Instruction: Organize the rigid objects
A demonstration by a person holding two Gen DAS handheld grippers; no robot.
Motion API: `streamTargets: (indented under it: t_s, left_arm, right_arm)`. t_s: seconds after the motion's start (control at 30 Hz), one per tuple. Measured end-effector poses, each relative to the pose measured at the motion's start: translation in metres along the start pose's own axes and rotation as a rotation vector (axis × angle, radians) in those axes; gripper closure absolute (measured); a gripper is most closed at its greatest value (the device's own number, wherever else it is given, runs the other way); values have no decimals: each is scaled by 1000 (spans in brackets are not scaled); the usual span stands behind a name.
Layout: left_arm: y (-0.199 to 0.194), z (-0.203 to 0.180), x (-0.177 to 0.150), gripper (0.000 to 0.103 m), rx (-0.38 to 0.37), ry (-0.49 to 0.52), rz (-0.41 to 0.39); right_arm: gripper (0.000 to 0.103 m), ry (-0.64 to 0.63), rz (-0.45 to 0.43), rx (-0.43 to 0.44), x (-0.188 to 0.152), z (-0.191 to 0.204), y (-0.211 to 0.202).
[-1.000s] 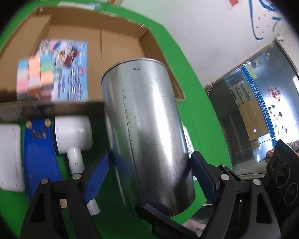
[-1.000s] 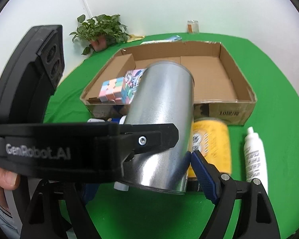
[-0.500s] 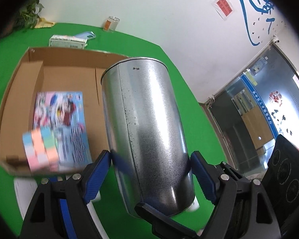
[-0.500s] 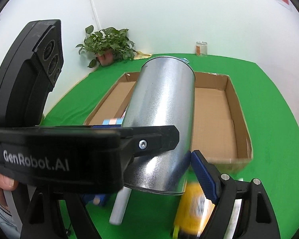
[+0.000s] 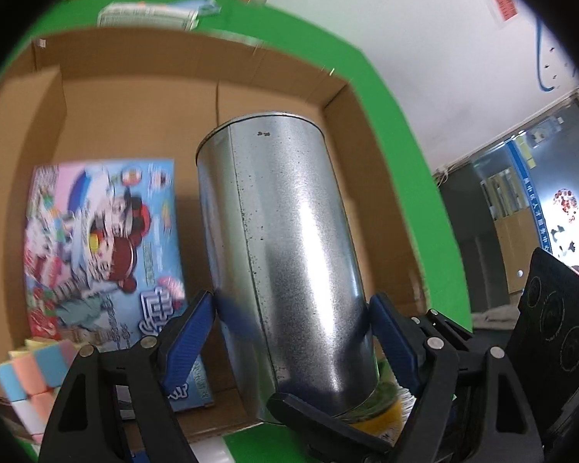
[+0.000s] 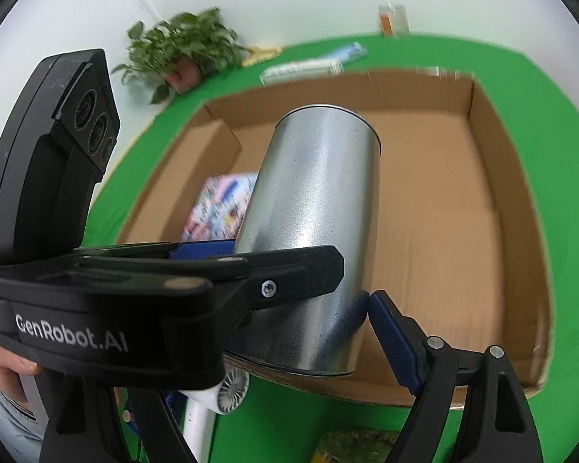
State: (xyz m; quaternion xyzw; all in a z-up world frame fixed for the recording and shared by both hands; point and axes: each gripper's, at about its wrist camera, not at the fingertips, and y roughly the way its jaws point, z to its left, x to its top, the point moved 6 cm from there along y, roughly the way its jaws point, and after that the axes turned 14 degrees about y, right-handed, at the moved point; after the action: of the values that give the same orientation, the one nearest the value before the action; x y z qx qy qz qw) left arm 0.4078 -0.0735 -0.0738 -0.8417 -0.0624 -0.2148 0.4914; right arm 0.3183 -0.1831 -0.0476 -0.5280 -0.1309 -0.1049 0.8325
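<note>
Galvanised steel, the tall can [image 5: 285,254] hangs tilted over the cardboard box [image 6: 482,200], both grippers' jaws pinching its lower wall, left gripper [image 5: 291,318] crossing right gripper [image 6: 316,310], likely because it is wide and slippery; a picture box [image 5: 104,231] lies beside.

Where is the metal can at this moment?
The tall silver metal can is held between both tongs, left and right, tilted over the open brown cardboard box, right of the colourful picture box lying inside.
</note>
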Motion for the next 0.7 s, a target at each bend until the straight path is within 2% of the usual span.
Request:
streamTargets:
  t_s: [0.1,0.2,0.4,0.5,0.57,0.63,0.7]
  left_arm:
    - [10,5,-14,22,6,-1,37]
    - [14,3,-26,22,48,18,52]
    - [9,0,-35,22,58,30,51]
    - [-1,0,-34,23,77,54,15]
    - [-15,2,-27,23,65,64,-26]
    - [-28,3,-23,23,66,71,-62]
    - [-44,3,-22,23,97,96,-97]
  right_arm:
    - [22,15,48,-9,-15,-7,17]
    - [22,37,81,-13,-24,-12,27]
    - [22,39,87,-8,-28,-9,26]
    - [19,74,89,52,-28,-6,24]
    - [15,66,86,84,-28,-2,22]
    - [16,50,73,96,-29,-1,17]
    - [34,49,60,68,-29,-3,17]
